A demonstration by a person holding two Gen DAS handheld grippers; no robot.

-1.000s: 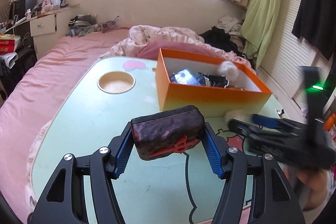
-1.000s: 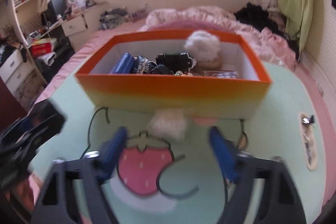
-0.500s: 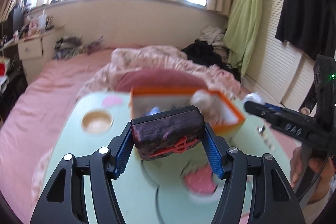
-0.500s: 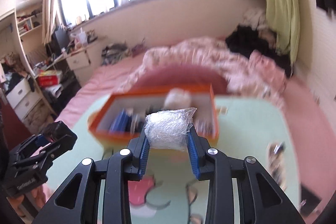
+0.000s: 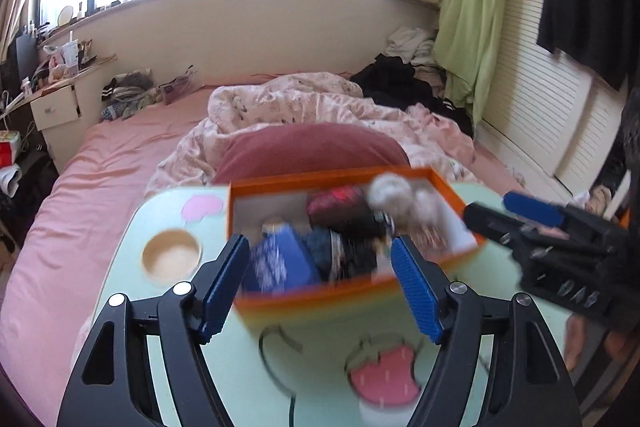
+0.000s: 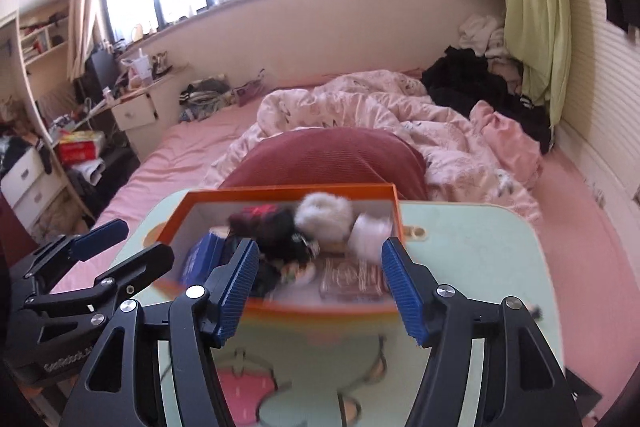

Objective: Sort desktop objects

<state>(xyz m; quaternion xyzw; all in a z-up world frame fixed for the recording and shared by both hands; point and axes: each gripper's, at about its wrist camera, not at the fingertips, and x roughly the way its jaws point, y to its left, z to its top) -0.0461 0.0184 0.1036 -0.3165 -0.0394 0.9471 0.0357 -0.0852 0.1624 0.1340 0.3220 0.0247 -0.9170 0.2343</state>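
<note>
Left gripper (image 5: 320, 287) tilts down over the mint-green counter (image 5: 132, 227), jaws opening with nothing between the pads, and the dark pouch with red markings (image 5: 340, 207) lies inside the orange box (image 5: 320, 301), too blurred to tell its long axis. Right gripper (image 6: 318, 293) tilts down too, jaws opening, empty. Its view alone shows a white plastic-wrapped bundle (image 6: 370, 233) at the box's right end beside a white pompom (image 6: 326, 213).

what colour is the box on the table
Orange outside, white inside; the box shows best in the right wrist view.
</note>
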